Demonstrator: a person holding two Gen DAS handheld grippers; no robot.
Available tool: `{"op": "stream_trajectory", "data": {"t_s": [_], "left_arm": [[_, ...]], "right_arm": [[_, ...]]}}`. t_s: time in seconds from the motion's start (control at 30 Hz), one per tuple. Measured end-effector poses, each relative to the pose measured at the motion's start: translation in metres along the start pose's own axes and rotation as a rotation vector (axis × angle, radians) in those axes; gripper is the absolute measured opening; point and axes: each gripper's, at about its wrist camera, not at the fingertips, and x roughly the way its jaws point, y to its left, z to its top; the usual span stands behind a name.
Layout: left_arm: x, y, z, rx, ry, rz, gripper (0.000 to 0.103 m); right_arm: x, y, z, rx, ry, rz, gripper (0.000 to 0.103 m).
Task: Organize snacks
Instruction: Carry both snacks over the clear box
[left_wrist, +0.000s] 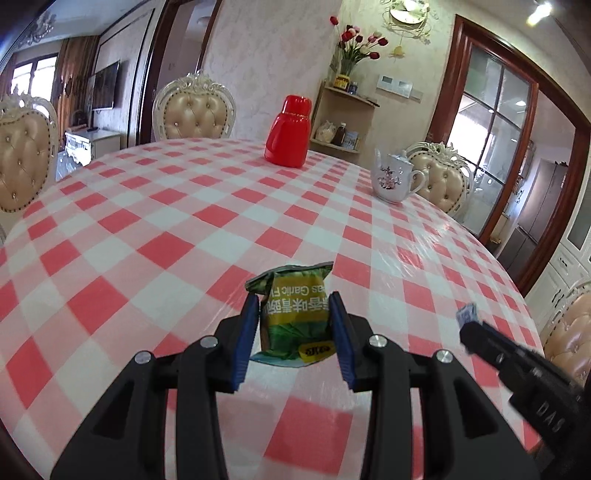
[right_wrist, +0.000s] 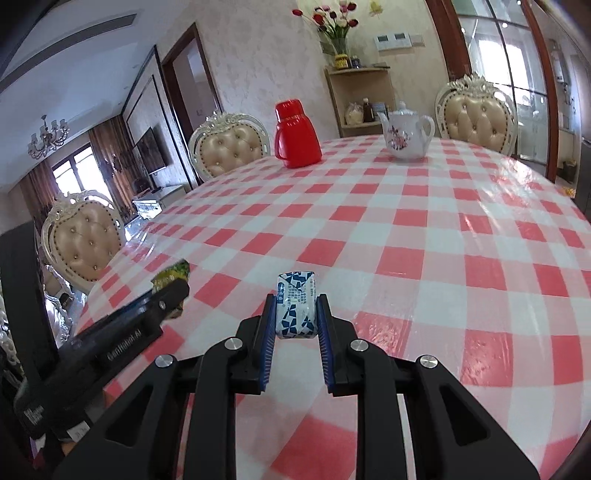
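A: Between the blue ribbed pads of the left gripper (left_wrist: 294, 309) sits a green and yellow crinkly foil snack packet (left_wrist: 291, 317), squeezed at its sides and held clear of the cloth. Is the other one loaded too?

B: Yes. The right gripper (right_wrist: 295, 308) has its pads clamped on a small white wrapped bar with a dark blue geometric print (right_wrist: 296, 306), also lifted off the surface. Both pairs of fingers are closed on their snacks, neither standing apart.

A: So where are the two snacks, taking the red plastic thermos jug (left_wrist: 288, 131) as the marker?

B: Both are on the near side of the round table with the red and white checked plastic cloth (left_wrist: 155, 206), well apart from the jug, which stands at the far edge. The green packet is nearer-left of it, the blue bar nearer-right. A white china teapot with a floral print (right_wrist: 405, 133) stands to the jug's right, also far off.

A: Which step is this, then?

B: I'd judge it a carry: both snacks gripped and in the air, neither yet set down. No tray, box or pile shows anywhere on the cloth, so I cannot tell where they belong.

A: And next?

B: Probably bringing the two together at one spot nearer than the jug, lowering each until it rests on the cloth, then opening the fingers. The foil packet is soft and could slip or crumple, so keep the grip steady.
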Motion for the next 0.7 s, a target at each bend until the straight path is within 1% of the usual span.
{"op": "stream_trajectory", "data": {"t_s": [0.17, 0.23, 0.53, 0.7], "left_arm": [[-0.03, 0.001, -0.008, 0.036, -0.023, -0.005, 0.039], [-0.038, 0.002, -0.011, 0.05, -0.017, -0.009, 0.039], [-0.044, 0.002, -0.027, 0.086, 0.028, -0.003, 0.039], [-0.061, 0.005, -0.037, 0.123, 0.057, 0.013, 0.039]], "right_arm": [[-0.023, 0.017, -0.004, -0.032, -0.028, 0.001, 0.021], [-0.027, 0.022, -0.006, -0.044, -0.026, -0.003, 0.021], [-0.028, 0.025, -0.023, -0.055, 0.033, -0.011, 0.021], [-0.035, 0.035, -0.038, -0.087, 0.063, 0.007, 0.021]]}}
